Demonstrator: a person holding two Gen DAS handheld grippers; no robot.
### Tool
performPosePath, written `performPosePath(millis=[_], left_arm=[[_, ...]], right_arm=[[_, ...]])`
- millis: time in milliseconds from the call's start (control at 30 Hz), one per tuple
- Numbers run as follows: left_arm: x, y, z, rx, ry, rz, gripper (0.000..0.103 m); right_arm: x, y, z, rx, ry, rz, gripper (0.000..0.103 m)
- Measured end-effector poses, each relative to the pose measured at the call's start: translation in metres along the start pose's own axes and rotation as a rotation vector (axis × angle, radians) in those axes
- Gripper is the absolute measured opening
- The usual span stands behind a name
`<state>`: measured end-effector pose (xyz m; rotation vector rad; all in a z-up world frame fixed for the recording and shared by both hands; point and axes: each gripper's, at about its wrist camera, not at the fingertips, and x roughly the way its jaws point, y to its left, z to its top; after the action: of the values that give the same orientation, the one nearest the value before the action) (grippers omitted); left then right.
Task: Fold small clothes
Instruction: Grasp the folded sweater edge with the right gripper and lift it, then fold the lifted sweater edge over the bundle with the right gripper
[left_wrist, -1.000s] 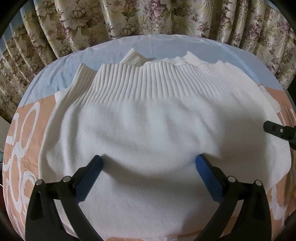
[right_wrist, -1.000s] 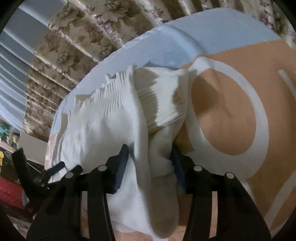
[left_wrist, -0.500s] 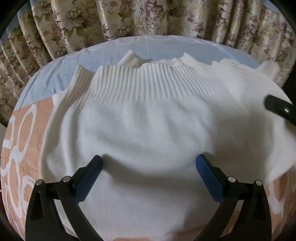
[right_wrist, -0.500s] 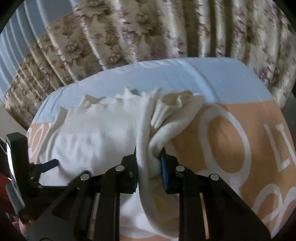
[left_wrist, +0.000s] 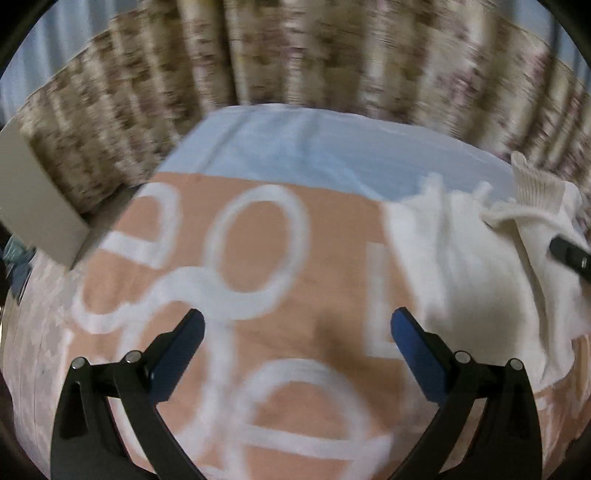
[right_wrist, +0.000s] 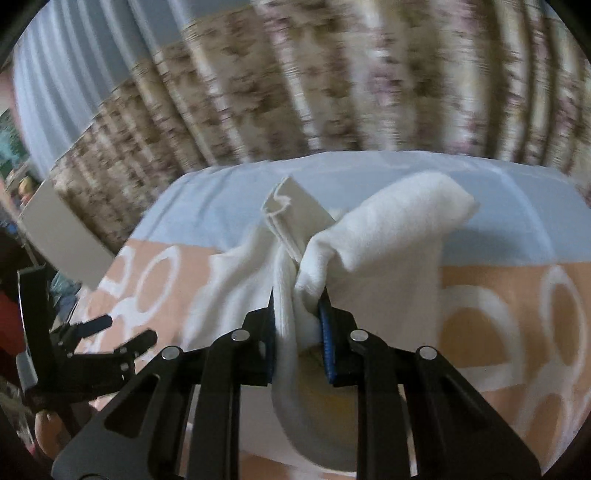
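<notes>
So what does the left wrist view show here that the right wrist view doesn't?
Only the left wrist view: the left gripper open and empty above bare printed bedsheet, with the white sweater off to its right. Only the right wrist view: the right gripper shut on a bunched fold of the sweater. Both show the sweater, the sheet, the floral curtains and the other gripper.

Both wrist views face the curtain (left_wrist: 295, 55), sharing the sweater (right_wrist: 388, 229).
</notes>
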<state>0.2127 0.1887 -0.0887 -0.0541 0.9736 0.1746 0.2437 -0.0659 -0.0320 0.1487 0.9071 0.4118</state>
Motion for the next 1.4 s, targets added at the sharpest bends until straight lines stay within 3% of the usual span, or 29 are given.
performPosePath(millis=[133, 233, 300, 367, 400, 433, 567, 633, 733, 800, 933, 1100, 1167, 1200, 1233, 1267, 1400], left_arm=[[-0.001, 0.037, -0.004, -0.060, 0.007, 0.040, 0.102], [-0.001, 0.040, -0.009, -0.053, 0.009, 0.064, 0.102], [-0.001, 0.036, -0.010, -0.016, 0.003, 0.078, 0.102], [-0.004, 0.024, -0.013, 0.039, -0.008, 0.097, 0.102], [-0.002, 0.021, -0.011, 0.053, -0.009, 0.102, 0.102], [-0.001, 0.018, -0.009, 0.066, -0.011, 0.103, 0.102], [-0.007, 0.005, -0.007, 0.102, -0.021, 0.084, 0.102], [-0.014, -0.004, -0.005, 0.113, -0.028, 0.047, 0.102], [-0.022, -0.023, -0.001, 0.127, -0.026, -0.028, 0.102], [-0.024, -0.038, 0.003, 0.134, -0.028, -0.066, 0.102], [-0.018, -0.082, 0.009, 0.168, 0.002, -0.165, 0.102], [0.011, -0.123, 0.008, 0.234, 0.068, -0.167, 0.102], [0.021, -0.133, 0.007, 0.258, 0.089, -0.173, 0.099], [0.024, -0.135, 0.006, 0.263, 0.094, -0.176, 0.085], [0.029, -0.137, 0.005, 0.273, 0.115, -0.191, 0.058], [0.033, -0.137, 0.004, 0.271, 0.141, -0.218, 0.050], [0.034, -0.133, 0.000, 0.283, 0.145, -0.245, 0.043]], right_arm=[[0.035, 0.047, -0.014, -0.063, 0.079, 0.041, 0.019], [0.063, 0.066, -0.031, -0.131, 0.139, -0.017, 0.020], [0.064, 0.074, -0.040, -0.195, 0.129, -0.057, 0.022], [0.056, 0.077, -0.043, -0.222, 0.123, 0.000, 0.039], [0.051, 0.075, -0.043, -0.220, 0.127, 0.040, 0.042], [0.043, 0.073, -0.043, -0.214, 0.132, 0.071, 0.049], [0.004, 0.059, -0.045, -0.224, 0.093, 0.038, 0.060], [-0.019, 0.047, -0.048, -0.255, 0.054, -0.032, 0.066], [-0.039, 0.027, -0.054, -0.307, 0.013, -0.159, 0.067], [-0.050, 0.010, -0.055, -0.292, -0.015, -0.199, 0.068], [-0.049, -0.029, -0.057, -0.164, 0.015, -0.184, 0.071], [-0.040, -0.058, -0.067, -0.033, 0.075, -0.133, 0.069], [-0.037, -0.061, -0.072, -0.021, 0.092, -0.124, 0.067], [-0.036, -0.062, -0.073, -0.020, 0.095, -0.124, 0.067], [-0.034, -0.063, -0.074, -0.020, 0.099, -0.124, 0.067], [-0.032, -0.063, -0.074, -0.018, 0.102, -0.121, 0.066], [-0.028, -0.062, -0.073, -0.017, 0.099, -0.106, 0.064]])
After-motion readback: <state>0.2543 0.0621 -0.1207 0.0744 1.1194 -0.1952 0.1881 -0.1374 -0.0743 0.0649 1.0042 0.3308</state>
